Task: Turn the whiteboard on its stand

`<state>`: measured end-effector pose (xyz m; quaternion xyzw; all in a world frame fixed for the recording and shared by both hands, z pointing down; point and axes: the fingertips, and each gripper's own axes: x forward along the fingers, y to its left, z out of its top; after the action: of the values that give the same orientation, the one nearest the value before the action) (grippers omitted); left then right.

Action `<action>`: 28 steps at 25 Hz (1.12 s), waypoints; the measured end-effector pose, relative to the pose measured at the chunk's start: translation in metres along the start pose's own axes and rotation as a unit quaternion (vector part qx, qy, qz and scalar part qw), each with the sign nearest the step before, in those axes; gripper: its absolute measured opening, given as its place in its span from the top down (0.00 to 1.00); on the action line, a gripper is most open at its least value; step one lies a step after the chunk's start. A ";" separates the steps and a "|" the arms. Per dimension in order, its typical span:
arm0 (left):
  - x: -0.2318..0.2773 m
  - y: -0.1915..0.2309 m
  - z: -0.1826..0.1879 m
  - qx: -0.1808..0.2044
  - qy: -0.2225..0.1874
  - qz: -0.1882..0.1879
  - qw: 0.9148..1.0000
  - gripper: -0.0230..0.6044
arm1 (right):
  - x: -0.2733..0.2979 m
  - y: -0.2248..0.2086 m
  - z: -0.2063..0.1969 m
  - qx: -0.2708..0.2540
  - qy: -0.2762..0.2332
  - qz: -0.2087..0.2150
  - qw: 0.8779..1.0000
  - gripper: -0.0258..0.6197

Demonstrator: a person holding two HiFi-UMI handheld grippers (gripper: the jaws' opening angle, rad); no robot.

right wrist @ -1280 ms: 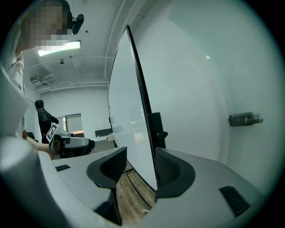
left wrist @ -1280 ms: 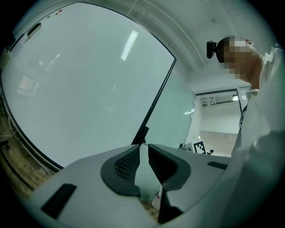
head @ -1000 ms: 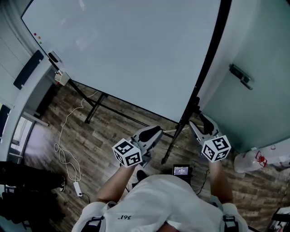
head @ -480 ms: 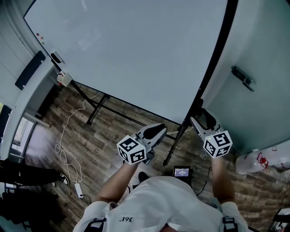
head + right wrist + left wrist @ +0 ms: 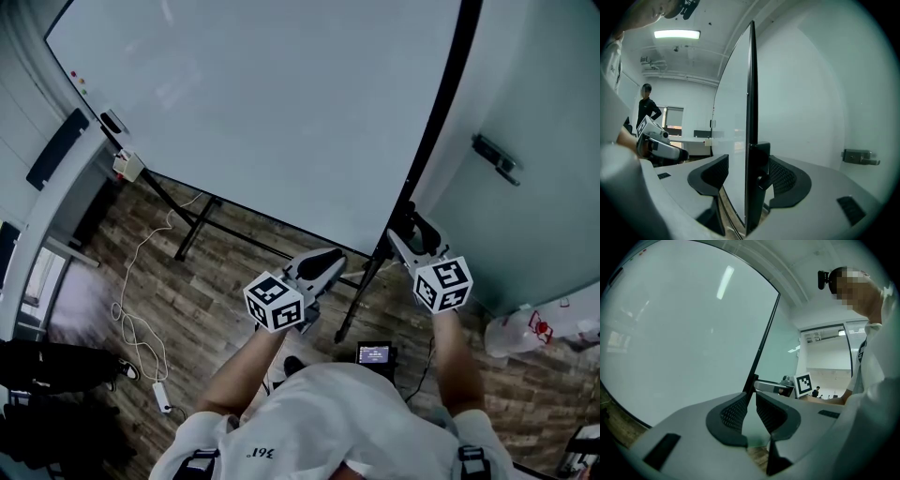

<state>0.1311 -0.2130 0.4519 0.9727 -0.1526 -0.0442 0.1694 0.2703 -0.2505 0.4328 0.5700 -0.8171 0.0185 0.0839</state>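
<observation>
At the whiteboard's [image 5: 281,112] right-hand black edge [image 5: 751,93], the right claw [image 5: 411,234] straddles the frame. Its jaws are wide and have just been opening, with the edge between them but not clamped. The left claw [image 5: 326,262] hangs near the whiteboard's lower rim, jaws narrow, nothing between them. The whiteboard stands upright on its stand [image 5: 361,298]. With neither claw gripping, I judge the turn either finished or not yet begun; which, I cannot tell.

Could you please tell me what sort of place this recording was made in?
Probably an office or meeting room: a large whiteboard on a stand, a ceiling light panel, and wood-plank flooring.
</observation>
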 end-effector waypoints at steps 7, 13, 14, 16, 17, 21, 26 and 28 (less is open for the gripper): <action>0.010 0.002 0.000 0.003 0.004 -0.004 1.000 0.89 | 0.010 -0.007 0.000 -0.004 0.008 0.002 1.000 0.55; 0.015 0.008 0.008 0.005 0.001 -0.003 1.000 0.89 | 0.019 -0.011 0.001 -0.005 0.013 0.000 1.000 0.55; 0.016 0.009 0.009 0.004 0.001 -0.003 1.000 0.89 | 0.019 -0.012 0.001 -0.002 0.011 -0.003 1.000 0.56; 0.018 0.009 0.009 0.003 0.001 -0.002 1.000 0.89 | 0.017 -0.017 0.001 0.003 0.006 -0.009 1.000 0.66; 0.020 0.009 0.008 0.003 0.001 -0.002 1.000 0.89 | 0.016 -0.020 0.001 0.004 0.004 -0.010 1.000 0.67; 0.027 0.010 0.008 0.002 0.004 -0.004 1.000 0.89 | 0.016 -0.023 0.002 0.004 -0.005 -0.001 1.000 0.67; 0.032 0.012 0.007 -0.001 0.005 -0.004 1.000 0.89 | 0.016 -0.025 0.002 -0.011 -0.004 0.002 1.000 0.67; 0.035 0.014 0.008 -0.001 0.006 -0.004 1.000 0.89 | 0.017 -0.027 0.004 -0.015 -0.004 0.003 1.000 0.67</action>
<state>0.1593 -0.2390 0.4479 0.9734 -0.1479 -0.0390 0.1708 0.2897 -0.2763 0.4302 0.5663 -0.8193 0.0039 0.0890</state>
